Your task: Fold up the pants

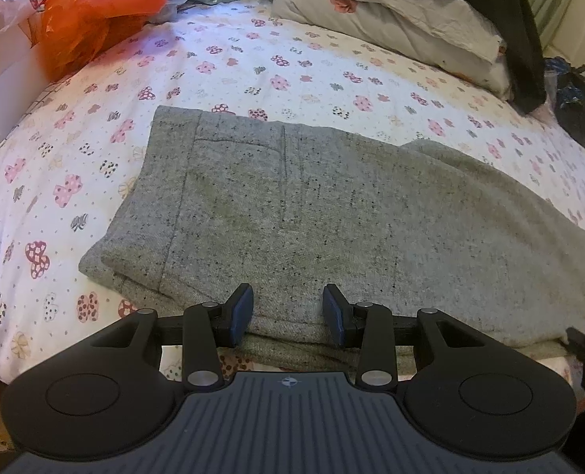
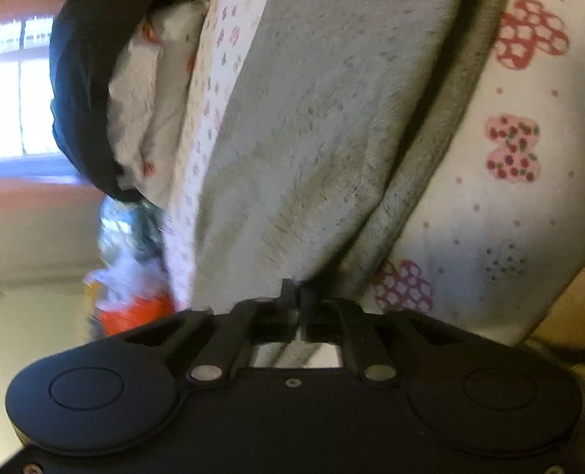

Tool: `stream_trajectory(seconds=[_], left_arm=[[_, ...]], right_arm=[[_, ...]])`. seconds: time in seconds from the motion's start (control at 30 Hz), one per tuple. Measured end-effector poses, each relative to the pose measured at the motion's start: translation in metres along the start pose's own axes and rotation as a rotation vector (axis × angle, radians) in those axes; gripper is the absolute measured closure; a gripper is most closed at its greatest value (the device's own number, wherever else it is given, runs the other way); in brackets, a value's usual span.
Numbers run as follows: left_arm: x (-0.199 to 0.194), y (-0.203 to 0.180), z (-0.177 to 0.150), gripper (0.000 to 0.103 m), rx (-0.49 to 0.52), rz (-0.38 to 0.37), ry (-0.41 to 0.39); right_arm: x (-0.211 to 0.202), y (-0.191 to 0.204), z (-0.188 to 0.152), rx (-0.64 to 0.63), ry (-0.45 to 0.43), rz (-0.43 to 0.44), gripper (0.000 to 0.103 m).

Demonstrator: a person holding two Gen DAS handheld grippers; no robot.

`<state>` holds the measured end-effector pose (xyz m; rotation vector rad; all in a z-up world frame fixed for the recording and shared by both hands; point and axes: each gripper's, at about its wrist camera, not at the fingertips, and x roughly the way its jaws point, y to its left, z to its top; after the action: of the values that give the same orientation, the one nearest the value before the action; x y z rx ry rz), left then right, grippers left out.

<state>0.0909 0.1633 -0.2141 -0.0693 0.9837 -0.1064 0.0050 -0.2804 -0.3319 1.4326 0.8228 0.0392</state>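
Grey speckled pants (image 1: 332,213) lie flat on the bed, folded lengthwise, waistband at the left and legs running off to the right. My left gripper (image 1: 288,312) is open, its blue pads (image 1: 241,312) hovering at the pants' near edge, holding nothing. In the right wrist view, which is rolled sideways, my right gripper (image 2: 298,292) is shut on the grey pants (image 2: 312,118), pinching an edge of the fabric. A tip of the right gripper shows at the left wrist view's right edge (image 1: 584,347).
The bed sheet (image 1: 75,181) is white with pink butterflies. An orange plastic bag (image 1: 98,12) sits at the back left. A pillow (image 1: 391,19) under dark clothing (image 1: 517,39) lies at the back right. A dark bag (image 1: 580,102) sits at the far right.
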Motion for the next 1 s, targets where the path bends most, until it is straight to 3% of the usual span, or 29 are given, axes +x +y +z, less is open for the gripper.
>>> stream_trajectory(seconds=[0.2, 0.3, 0.33, 0.37, 0.47, 0.53, 0.63, 0.67, 0.77, 0.83, 1.0], left_arm=[[-0.005, 0.001, 0.005, 0.065, 0.005, -0.01, -0.021], [-0.007, 0.001, 0.007, 0.065, -0.013, -0.036, -0.034], [-0.007, 0.001, 0.007, 0.065, -0.019, -0.045, -0.037], [-0.009, 0.0, 0.007, 0.065, -0.022, -0.055, -0.046], [-0.016, -0.005, 0.008, 0.065, -0.004, -0.076, -0.092], [-0.015, -0.009, 0.009, 0.065, -0.001, -0.087, -0.107], [-0.008, -0.015, 0.011, 0.065, -0.006, -0.086, -0.101], [-0.005, -0.017, 0.012, 0.065, -0.003, -0.077, -0.095], [0.002, -0.027, 0.012, 0.065, 0.02, -0.057, -0.074], [0.005, -0.032, 0.012, 0.065, 0.04, -0.057, -0.064], [0.007, -0.04, 0.01, 0.065, 0.064, -0.056, -0.053]], right_arm=[[-0.016, 0.003, -0.007, 0.011, 0.027, 0.013, 0.092], [-0.021, 0.002, -0.002, 0.016, -0.005, -0.038, 0.077], [-0.02, -0.002, 0.001, 0.029, 0.005, -0.046, 0.058], [-0.022, -0.006, 0.004, 0.052, 0.027, -0.041, 0.051], [-0.05, -0.002, 0.011, 0.011, 0.027, -0.018, 0.051], [-0.088, 0.004, 0.026, -0.068, -0.065, 0.0, 0.048], [-0.151, -0.009, 0.071, -0.08, -0.301, -0.042, 0.025], [-0.166, -0.017, 0.087, -0.057, -0.362, -0.07, 0.022], [-0.198, -0.044, 0.135, 0.014, -0.481, -0.225, 0.023], [-0.215, -0.055, 0.152, 0.042, -0.587, -0.277, 0.025], [-0.222, -0.071, 0.18, 0.142, -0.669, -0.265, 0.031]])
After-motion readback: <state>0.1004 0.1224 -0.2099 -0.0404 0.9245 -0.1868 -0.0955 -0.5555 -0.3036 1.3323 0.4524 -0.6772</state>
